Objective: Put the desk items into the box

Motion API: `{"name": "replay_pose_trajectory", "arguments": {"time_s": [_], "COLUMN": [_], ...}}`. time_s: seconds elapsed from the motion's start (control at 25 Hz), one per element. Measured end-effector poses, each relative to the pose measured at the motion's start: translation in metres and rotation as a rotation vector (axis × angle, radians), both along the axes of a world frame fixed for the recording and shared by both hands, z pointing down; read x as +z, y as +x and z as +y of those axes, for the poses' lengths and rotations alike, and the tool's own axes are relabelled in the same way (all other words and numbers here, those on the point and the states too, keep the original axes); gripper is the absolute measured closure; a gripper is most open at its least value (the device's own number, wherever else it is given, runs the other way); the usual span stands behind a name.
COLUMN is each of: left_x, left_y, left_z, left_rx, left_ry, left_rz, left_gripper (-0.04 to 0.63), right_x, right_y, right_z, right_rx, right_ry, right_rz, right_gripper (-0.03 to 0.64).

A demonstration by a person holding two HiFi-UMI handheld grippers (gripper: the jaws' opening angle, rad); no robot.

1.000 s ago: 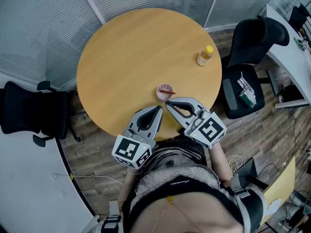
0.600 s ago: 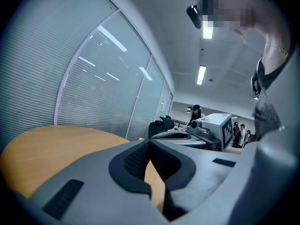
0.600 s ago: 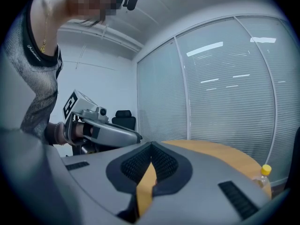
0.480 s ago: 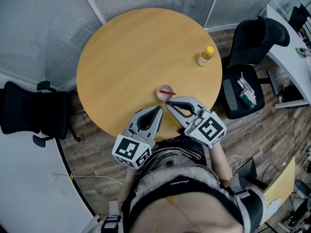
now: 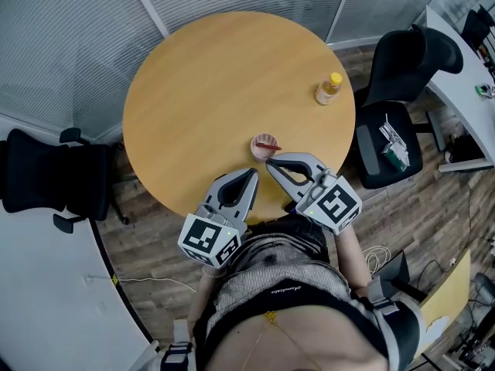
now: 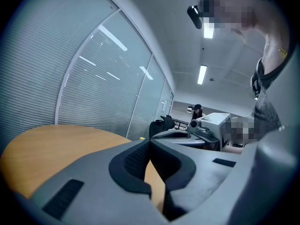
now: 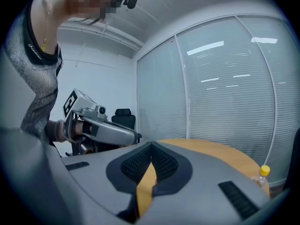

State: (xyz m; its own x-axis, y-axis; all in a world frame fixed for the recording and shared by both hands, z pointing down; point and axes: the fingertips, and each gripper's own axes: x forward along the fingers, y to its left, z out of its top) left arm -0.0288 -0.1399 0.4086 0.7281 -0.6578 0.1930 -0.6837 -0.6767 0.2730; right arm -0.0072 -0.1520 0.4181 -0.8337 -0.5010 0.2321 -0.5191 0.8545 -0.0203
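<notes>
On the round wooden table (image 5: 201, 83) a small pink dish (image 5: 263, 147) with something red in it sits near the front edge. A bottle with a yellow cap (image 5: 328, 89) stands at the right rim; it also shows in the right gripper view as the bottle (image 7: 261, 176). My left gripper (image 5: 252, 173) hovers at the table's near edge, shut and holding nothing. My right gripper (image 5: 270, 164) sits just below the dish, also shut and holding nothing. In each gripper view the jaws meet tip to tip, left gripper (image 6: 149, 142) and right gripper (image 7: 151, 146). No box is in view.
A black office chair (image 5: 402, 91) with papers on its seat stands right of the table, another black chair (image 5: 46, 180) at the left. Blinds-covered glass walls (image 5: 69, 45) run behind. A white desk (image 5: 464, 83) fills the far right corner.
</notes>
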Motion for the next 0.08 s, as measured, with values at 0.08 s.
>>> {"name": "replay_pose_trajectory", "arguments": {"time_s": [0.08], "left_x": [0.0008], "left_y": [-0.0007], "left_z": [-0.0001], "left_rx": [0.001], "left_ry": [-0.001], "left_rz": [0.000], "left_gripper": [0.577], "right_x": [0.0006], "right_y": [-0.0009], "right_z": [0.0003], "right_rx": [-0.008], "right_ry": [0.014], "right_rz": [0.005], "right_gripper": [0.595]}}
